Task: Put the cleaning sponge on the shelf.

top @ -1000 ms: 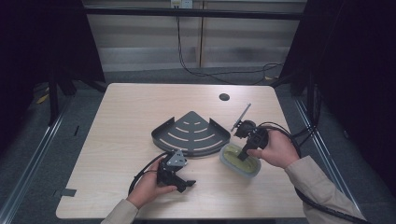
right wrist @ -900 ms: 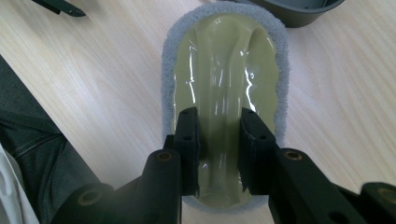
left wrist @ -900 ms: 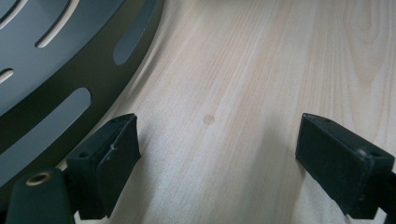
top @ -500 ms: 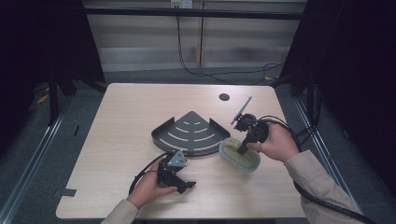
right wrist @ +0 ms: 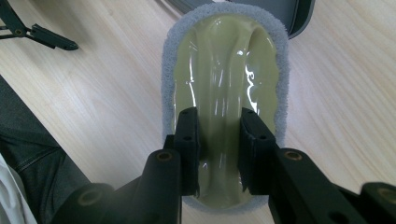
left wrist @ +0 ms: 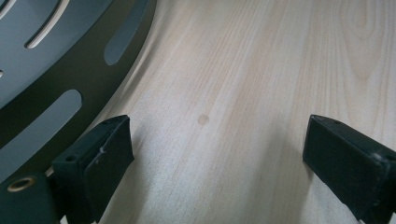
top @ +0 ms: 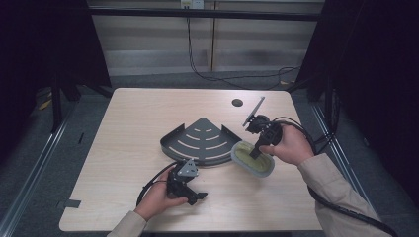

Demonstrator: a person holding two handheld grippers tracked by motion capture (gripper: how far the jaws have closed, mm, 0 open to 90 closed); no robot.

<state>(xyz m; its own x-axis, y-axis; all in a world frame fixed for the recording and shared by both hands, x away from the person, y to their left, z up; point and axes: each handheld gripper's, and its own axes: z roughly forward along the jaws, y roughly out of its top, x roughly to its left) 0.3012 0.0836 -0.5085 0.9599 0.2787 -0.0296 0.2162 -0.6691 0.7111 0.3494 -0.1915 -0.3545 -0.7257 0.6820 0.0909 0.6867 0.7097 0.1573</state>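
Note:
An oval scrubbing pad (top: 253, 158) with a pale yellow-green plastic top and a grey fibre rim lies on the table just right of a dark grey fan-shaped slotted shelf (top: 197, 140). My right gripper (top: 255, 153) is shut on the raised ridge of the pad's top (right wrist: 219, 116), its jaws pinching it from both sides. My left gripper (top: 197, 197) sits near the table's front edge, held low over bare wood, jaws wide open with nothing between them (left wrist: 210, 154). The shelf's curved rim (left wrist: 56, 88) lies just beyond its left jaw.
A small dark round hole (top: 237, 102) marks the table's far right part. Black cables trail from both grippers across the table's near and right sides. In the right gripper view the left gripper (right wrist: 37, 32) shows at the upper left.
My right gripper has shifted toward the table's right and far side with the pad, drawing it slightly away from the front. The left gripper has stayed where it was.

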